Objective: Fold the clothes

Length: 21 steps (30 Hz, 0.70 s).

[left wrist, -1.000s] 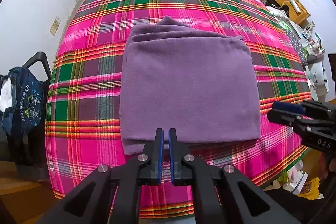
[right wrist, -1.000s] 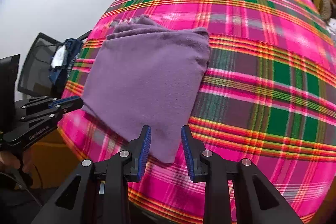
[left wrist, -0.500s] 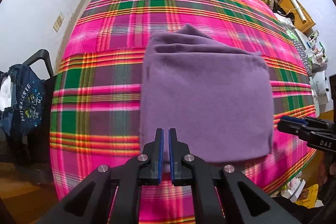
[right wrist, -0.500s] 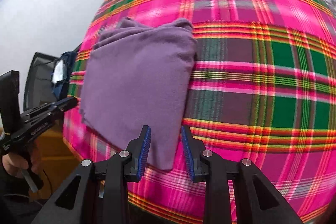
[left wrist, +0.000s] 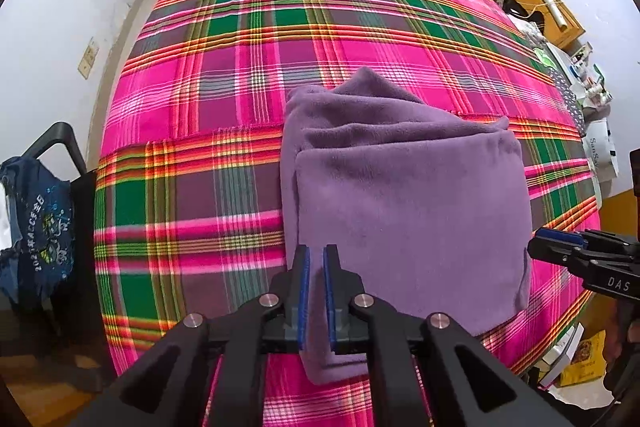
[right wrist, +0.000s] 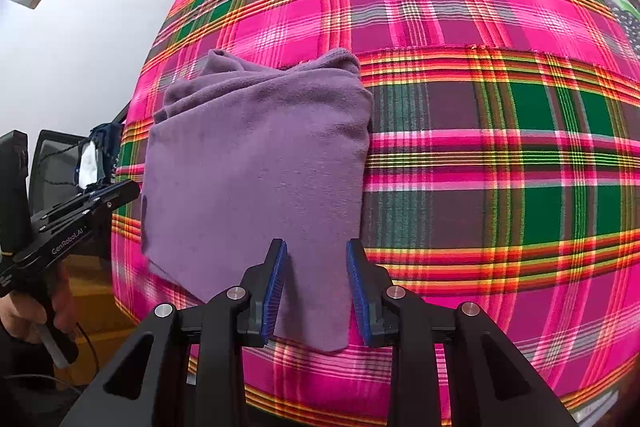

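On a wide pink plaid bedspread (left wrist: 224, 115), with bare cloth stretching far beyond, a folded purple fleece garment (left wrist: 400, 203) lies near the front edge, its layers stacked squarish, its back edge rumpled. The left gripper (left wrist: 316, 267), jaws narrow and just easing apart, straddles the fleece's near corner. The right gripper (right wrist: 316, 267) stands half-open over the opposite near corner.

One purple garment (left wrist: 404, 211), two hand-held grippers (left wrist: 316, 267)

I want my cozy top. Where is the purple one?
The folded purple top lies on the plaid bedspread near its front edge, in both views.
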Motion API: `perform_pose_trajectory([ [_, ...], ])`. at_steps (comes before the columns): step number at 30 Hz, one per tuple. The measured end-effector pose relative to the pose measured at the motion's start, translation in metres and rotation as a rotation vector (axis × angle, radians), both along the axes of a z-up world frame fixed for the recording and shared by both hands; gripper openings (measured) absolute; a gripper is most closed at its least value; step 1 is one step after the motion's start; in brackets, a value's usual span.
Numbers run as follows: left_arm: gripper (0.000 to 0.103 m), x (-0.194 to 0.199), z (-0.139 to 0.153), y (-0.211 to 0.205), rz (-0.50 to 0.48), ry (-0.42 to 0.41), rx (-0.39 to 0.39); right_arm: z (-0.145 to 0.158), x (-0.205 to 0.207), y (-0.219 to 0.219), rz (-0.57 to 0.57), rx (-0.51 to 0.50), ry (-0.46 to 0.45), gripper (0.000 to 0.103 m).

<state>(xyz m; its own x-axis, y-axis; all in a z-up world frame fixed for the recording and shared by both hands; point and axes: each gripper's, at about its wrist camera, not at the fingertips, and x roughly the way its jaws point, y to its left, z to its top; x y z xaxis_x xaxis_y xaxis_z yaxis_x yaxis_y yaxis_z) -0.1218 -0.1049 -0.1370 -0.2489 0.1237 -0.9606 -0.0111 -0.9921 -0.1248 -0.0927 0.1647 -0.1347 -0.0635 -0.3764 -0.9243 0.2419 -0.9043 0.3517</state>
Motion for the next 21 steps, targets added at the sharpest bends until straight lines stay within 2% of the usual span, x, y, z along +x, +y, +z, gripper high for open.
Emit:
perform_pose_trajectory([
  [4, 0.009, -0.008, -0.004, -0.004, -0.021, -0.002, 0.022, 0.000, 0.001, -0.005, -0.016, 0.019, -0.005, 0.032],
  [8, 0.011, -0.014, -0.009, -0.010, -0.032, -0.004, 0.051, 0.003, 0.003, -0.008, -0.030, 0.025, -0.003, 0.039],
  [11, 0.016, -0.016, -0.013, -0.020, -0.028, -0.006, 0.123, 0.005, 0.005, -0.008, -0.040, 0.012, -0.001, 0.045],
  [13, 0.021, -0.017, -0.018, -0.027, -0.024, -0.018, 0.183, 0.005, 0.006, -0.006, -0.050, -0.007, -0.006, 0.045],
  [21, 0.028, -0.016, -0.038, -0.037, -0.023, -0.052, 0.265, -0.004, -0.001, 0.010, -0.073, -0.058, -0.022, 0.045],
])
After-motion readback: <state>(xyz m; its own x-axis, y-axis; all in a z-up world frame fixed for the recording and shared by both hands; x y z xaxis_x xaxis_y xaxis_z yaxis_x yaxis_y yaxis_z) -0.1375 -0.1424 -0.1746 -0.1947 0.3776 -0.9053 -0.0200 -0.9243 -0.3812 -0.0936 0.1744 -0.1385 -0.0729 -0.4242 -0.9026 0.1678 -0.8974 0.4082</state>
